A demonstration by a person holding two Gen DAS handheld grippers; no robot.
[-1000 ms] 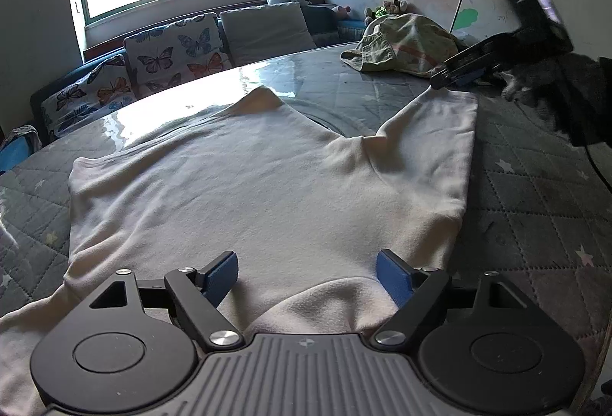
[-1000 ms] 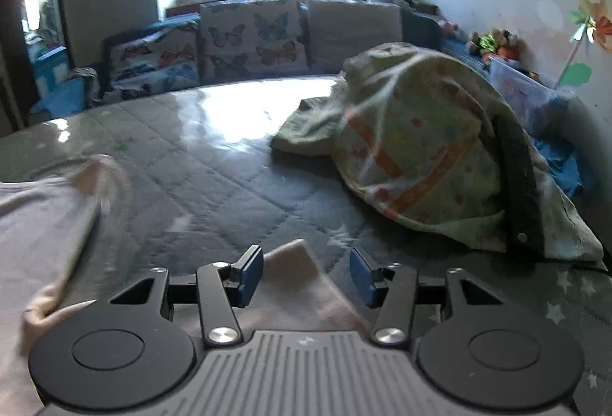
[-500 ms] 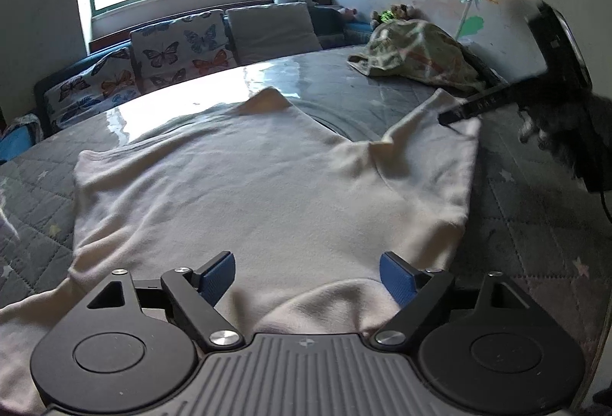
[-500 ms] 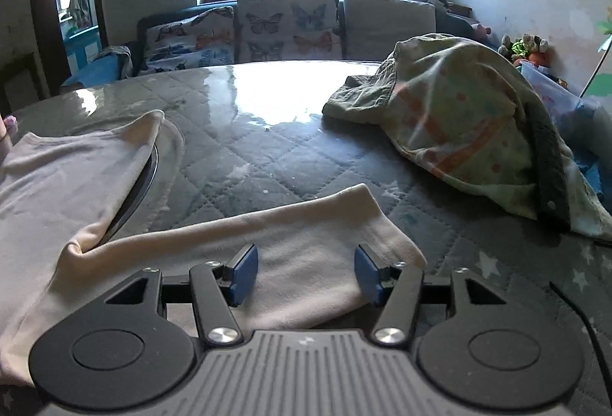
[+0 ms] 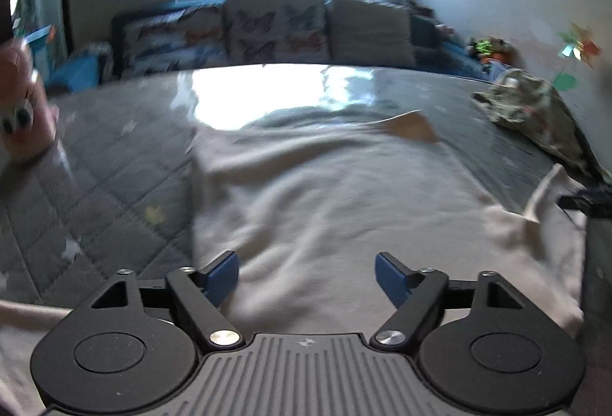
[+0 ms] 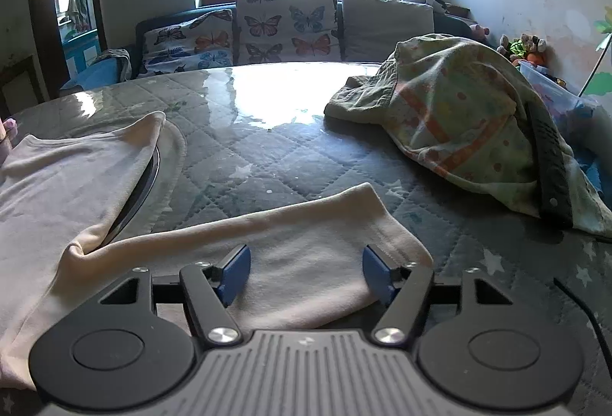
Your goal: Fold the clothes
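Note:
A cream long-sleeved top (image 5: 325, 201) lies spread flat on the grey quilted table (image 5: 114, 163). My left gripper (image 5: 306, 276) is open and empty, low over the top's near edge. In the right wrist view, one sleeve of the top (image 6: 306, 240) lies stretched across the table in front of me. My right gripper (image 6: 306, 274) is open and empty, with the sleeve's cuff end between its blue pads without being clamped. The right gripper's tip (image 5: 585, 201) shows at the right edge of the left wrist view.
A crumpled patterned garment (image 6: 470, 125) lies on the table at the right, also in the left wrist view (image 5: 535, 110). A sofa with butterfly cushions (image 6: 283, 25) stands behind the table. A hand (image 5: 19, 110) shows at the left edge. A black cable (image 6: 589, 316) runs at the right.
My left gripper has swung left, so the top now sits more to the right and the view is blurred. My right gripper has opened wider and moved in over the sleeve cuff.

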